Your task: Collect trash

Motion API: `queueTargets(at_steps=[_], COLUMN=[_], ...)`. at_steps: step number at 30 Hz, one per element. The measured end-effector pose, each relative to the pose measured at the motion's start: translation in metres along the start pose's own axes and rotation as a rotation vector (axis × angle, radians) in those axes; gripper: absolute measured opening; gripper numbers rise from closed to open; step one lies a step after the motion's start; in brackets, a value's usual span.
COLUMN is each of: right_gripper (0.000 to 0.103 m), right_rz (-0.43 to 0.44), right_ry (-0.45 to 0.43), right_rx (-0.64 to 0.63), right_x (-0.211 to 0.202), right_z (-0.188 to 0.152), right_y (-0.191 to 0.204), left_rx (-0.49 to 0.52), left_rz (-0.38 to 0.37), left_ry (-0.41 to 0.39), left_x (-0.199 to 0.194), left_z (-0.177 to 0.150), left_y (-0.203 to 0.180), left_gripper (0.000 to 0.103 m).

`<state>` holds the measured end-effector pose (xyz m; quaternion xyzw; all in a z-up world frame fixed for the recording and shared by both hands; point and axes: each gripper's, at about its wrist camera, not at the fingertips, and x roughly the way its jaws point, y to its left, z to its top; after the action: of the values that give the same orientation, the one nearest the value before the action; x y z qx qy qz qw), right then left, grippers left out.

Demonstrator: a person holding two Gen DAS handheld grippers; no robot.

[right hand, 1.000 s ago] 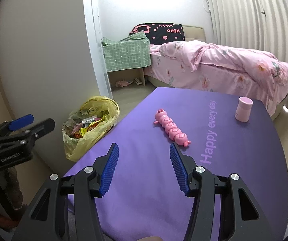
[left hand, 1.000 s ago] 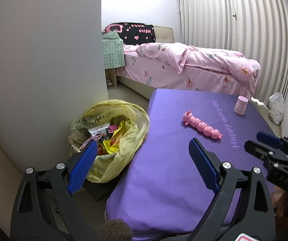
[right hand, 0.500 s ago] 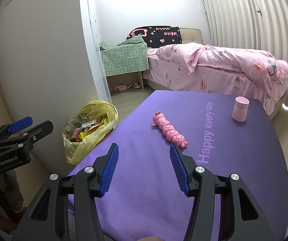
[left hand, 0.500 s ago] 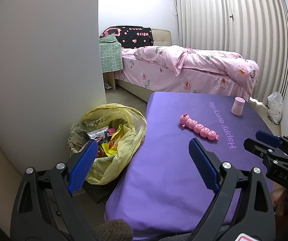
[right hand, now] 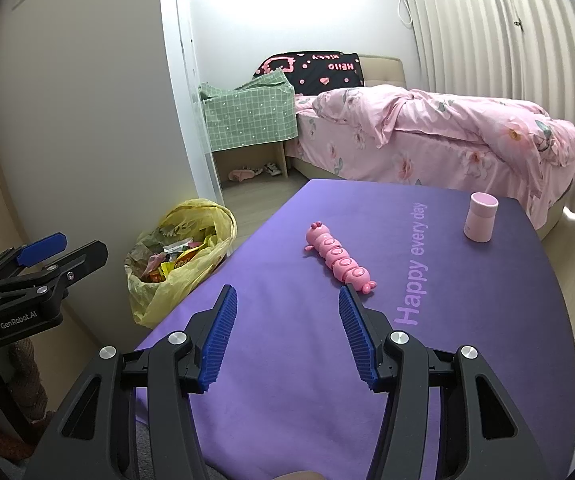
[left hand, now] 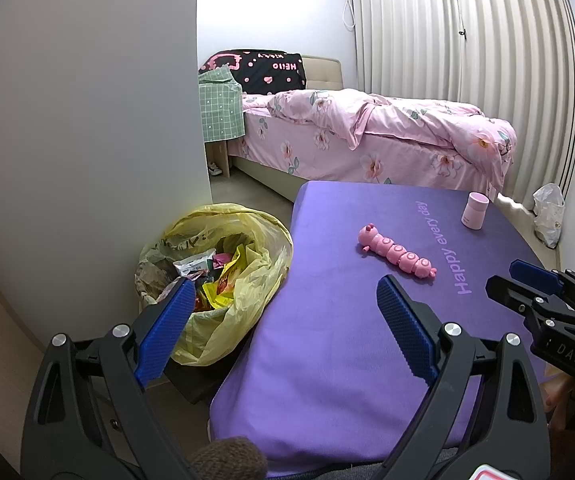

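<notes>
Sitting on the floor against the wall, just beside the table's left edge: a bin bag (left hand: 223,276), yellow, mouth gaping upward, wrappers (left hand: 207,276) heaped inside. Likely parked there so anything swept or carried off the tabletop can be dropped straight in without a long reach. Seeming well filled already, so the collecting is probably far along or nearly finished.

Lying on the purple table (right hand: 287,392), near the middle: a pink caterpillar toy (right hand: 337,258), stretched diagonally, touching nothing else. Standing upright toward the far right corner, well apart from the toy: a small pink cup (right hand: 480,218). Neither looking like obvious rubbish; no loose wrappers or scraps showing on the cloth. Hard to say whether either is meant for the bag.

Hovering over the near part of the table: the right gripper (right hand: 287,332), jaws standing wide apart, blue pads facing each other with only bare cloth between, gripping nothing, touching nothing. Toy's near end lying just beyond the right pad, not between the pads.

Hanging over the table's left edge: the left gripper (left hand: 283,332), jaws spread even wider, one pad over the bag, the other over the cloth, holding nothing.

Beyond: a bed (left hand: 367,140) with pink covers, and curtains (left hand: 467,72) along the right.
</notes>
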<state>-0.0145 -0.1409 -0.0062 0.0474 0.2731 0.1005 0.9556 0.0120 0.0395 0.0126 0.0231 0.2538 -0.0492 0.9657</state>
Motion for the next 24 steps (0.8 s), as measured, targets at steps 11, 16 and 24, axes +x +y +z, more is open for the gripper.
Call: queueTargets(at_steps=[11, 16, 24], right_gripper=[0.05, 0.05, 0.05], right_rz=[0.002, 0.001, 0.001], right_ry=[0.001, -0.003, -0.005], right_rx=[0.001, 0.0, 0.002], right_x=[0.0002, -0.0012, -0.0016], right_z=[0.0, 0.0001, 0.0006], right_y=[-0.0001, 0.0, -0.0002], left_rx=[0.0, -0.001, -0.001], left_rz=[0.0, 0.001, 0.001], left_ry=[0.001, 0.002, 0.003], left_x=[0.0, -0.0004, -0.0005], left_z=[-0.0002, -0.0014, -0.001], left_y=[-0.0008, -0.0022, -0.002], left_gripper=[0.088, 0.088, 0.088])
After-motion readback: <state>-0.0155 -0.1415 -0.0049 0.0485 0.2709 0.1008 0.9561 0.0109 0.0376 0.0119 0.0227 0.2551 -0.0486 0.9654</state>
